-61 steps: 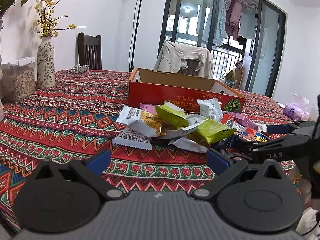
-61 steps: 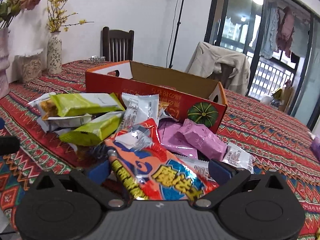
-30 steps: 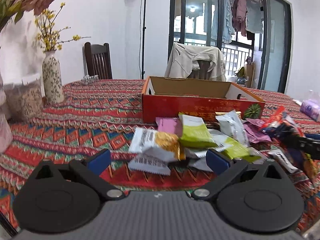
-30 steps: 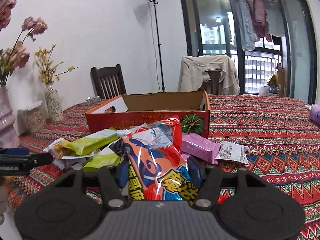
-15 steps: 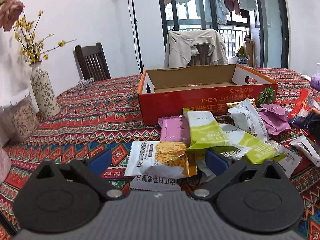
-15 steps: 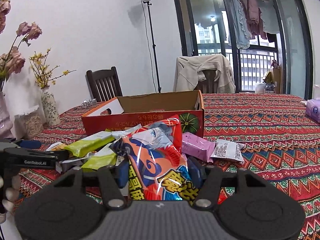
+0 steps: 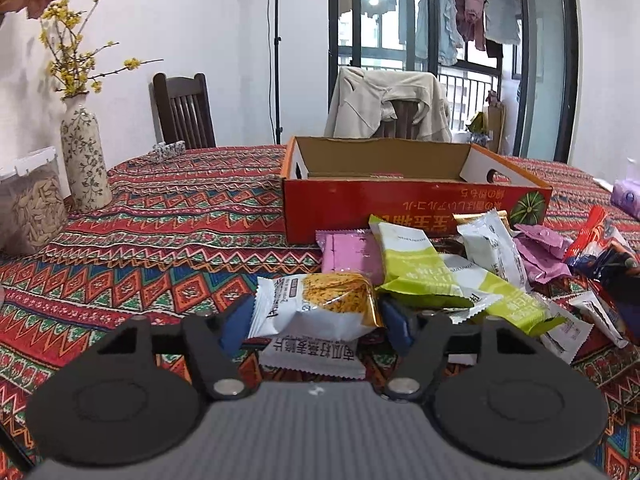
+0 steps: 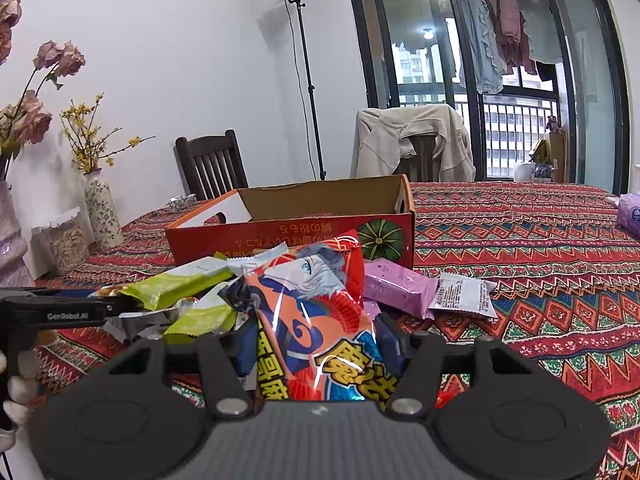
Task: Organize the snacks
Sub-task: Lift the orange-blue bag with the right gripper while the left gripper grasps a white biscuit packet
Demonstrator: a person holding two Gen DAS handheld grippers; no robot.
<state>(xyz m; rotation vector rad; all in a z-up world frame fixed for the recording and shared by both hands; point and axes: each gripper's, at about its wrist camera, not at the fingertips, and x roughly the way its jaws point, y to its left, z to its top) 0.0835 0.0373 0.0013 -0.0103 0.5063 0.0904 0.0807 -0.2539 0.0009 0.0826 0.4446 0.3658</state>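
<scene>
1. Left gripper (image 7: 316, 316), a black two-finger tool with blue pads, is seen closing around a white foil snack packet with an orange cracker picture (image 7: 316, 308); the packet lies between the pads, and firm contact cannot be confirmed.
2. Right gripper (image 8: 316, 344) is seen clamped on a glossy red and blue cartoon-printed snack bag (image 8: 316, 320), which is held up off the cloth.
3. A loose heap of packets, including a lime-green and white wrapper (image 7: 416, 268) and a pink wrapper (image 7: 348, 252), is shown on the patterned red tablecloth (image 7: 160, 240), just before the open red cardboard box (image 7: 400, 204).
4. The box is set toward the far edge of the table, and it looks nearly empty.
5. The step in hand is judged to be picking up: one bag is secured, a second is being gripped.
6. Next, the left grip would need completing, then both packets lifted over the box's near wall and released inside.
</scene>
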